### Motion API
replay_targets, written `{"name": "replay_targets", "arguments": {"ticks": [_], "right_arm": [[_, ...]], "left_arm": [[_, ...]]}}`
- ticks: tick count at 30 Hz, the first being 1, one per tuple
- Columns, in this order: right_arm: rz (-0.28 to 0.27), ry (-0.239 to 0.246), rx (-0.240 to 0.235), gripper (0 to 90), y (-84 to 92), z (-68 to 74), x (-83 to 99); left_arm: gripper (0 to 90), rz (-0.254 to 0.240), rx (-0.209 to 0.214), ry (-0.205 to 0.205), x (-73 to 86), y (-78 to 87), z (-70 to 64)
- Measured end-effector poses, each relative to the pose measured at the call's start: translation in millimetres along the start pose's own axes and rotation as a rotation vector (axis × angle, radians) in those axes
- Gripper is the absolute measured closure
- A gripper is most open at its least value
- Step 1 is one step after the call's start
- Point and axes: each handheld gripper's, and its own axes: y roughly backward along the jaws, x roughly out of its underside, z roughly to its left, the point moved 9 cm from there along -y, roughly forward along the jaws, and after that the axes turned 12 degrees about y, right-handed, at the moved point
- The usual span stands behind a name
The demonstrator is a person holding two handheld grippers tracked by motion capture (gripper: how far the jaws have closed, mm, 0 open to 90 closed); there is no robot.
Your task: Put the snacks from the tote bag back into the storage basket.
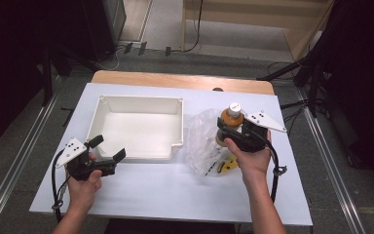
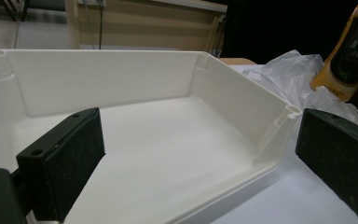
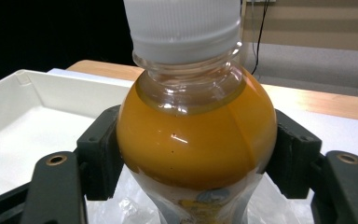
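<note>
Bottle of orange drink stands upright between the right gripper's two pads, which squeeze its round belly from both sides, its white cap above them. It hangs over a clear bag. Left gripper is spread wide with nothing inside, by the white tray.

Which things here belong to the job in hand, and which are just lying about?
In hand:
- orange drink bottle, clamped upright in the right gripper
- clear plastic bag under the bottle
- white tray, which the open left gripper faces

Lying about:
- yellow item by the bag, too hidden to identify
- cables on the floor beyond the table
</note>
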Motion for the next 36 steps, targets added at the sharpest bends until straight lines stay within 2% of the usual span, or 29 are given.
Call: {"name": "replay_targets", "arguments": {"ticks": [11,36], "right_arm": [[-0.009,-0.007,-0.007,30.9,-9.8,9.6,-10.0],[-0.012,0.017,-0.045,30.9,-30.1,33.5,-24.4]], "left_arm": [[1.1,0.006,-0.002,-0.006,2.6,-1.8,-2.0],[1.2,0.013,-0.014,-0.005,4.5,-1.9,3.7]]}}
